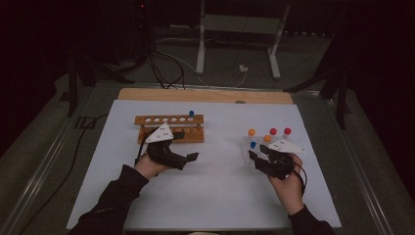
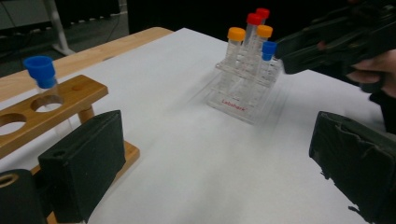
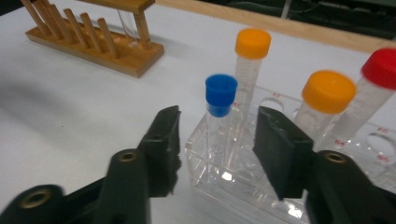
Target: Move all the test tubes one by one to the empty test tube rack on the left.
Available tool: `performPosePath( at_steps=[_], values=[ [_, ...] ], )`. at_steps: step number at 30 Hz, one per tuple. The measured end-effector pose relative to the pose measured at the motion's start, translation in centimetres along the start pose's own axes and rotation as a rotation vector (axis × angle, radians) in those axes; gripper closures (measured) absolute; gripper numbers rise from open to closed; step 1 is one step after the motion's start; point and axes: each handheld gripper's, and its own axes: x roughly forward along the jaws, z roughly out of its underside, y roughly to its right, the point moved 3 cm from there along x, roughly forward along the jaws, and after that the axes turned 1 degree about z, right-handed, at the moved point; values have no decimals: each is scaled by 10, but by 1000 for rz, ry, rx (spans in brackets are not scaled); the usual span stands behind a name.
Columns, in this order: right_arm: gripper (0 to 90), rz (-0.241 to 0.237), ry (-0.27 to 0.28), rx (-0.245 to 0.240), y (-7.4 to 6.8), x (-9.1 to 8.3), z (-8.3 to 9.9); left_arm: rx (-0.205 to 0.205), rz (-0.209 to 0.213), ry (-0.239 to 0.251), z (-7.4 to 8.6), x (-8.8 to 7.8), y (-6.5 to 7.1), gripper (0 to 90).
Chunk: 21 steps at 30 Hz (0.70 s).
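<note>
The clear rack (image 3: 243,182) served as the landmark; nearest the person, the right gripper (image 3: 217,140) was just in front of it, its jaws spread to either side of the blue-capped tube (image 3: 220,105) that stood upright in the rack's near corner; the pads were not pressing on that tube, a gap showing on each side, so nothing was grasped. From above, the right gripper (image 1: 266,159) sat at the rack's near edge, held by the right hand (image 1: 288,183). Well to the left of the rack, the left gripper (image 1: 192,157) was over the white desk (image 1: 215,196) with its jaws released and wide apart, empty between them, pointing toward the rack. Behind the blue-capped tube in the rack stood two orange-capped tubes (image 3: 252,70) and, farther back, red-capped tubes (image 3: 380,81). Farther left of the rack and beyond the left gripper stood the wooden rack (image 1: 169,128), carrying a single blue-capped tube (image 1: 191,114) upright in a hole near its right end.
</note>
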Motion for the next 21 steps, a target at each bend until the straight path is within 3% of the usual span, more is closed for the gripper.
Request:
performPosePath(
  at_steps=[5,11,21],
  values=[
    [638,15,-13,6,3,7,2,9,10,-4,0,0,2,45],
    [725,-2,-23,14,5,12,2,10,16,-11,1,2,3,45],
    [769,-19,-20,12,3,13,1,6,16,-7,1,1,1,45]
  ],
)
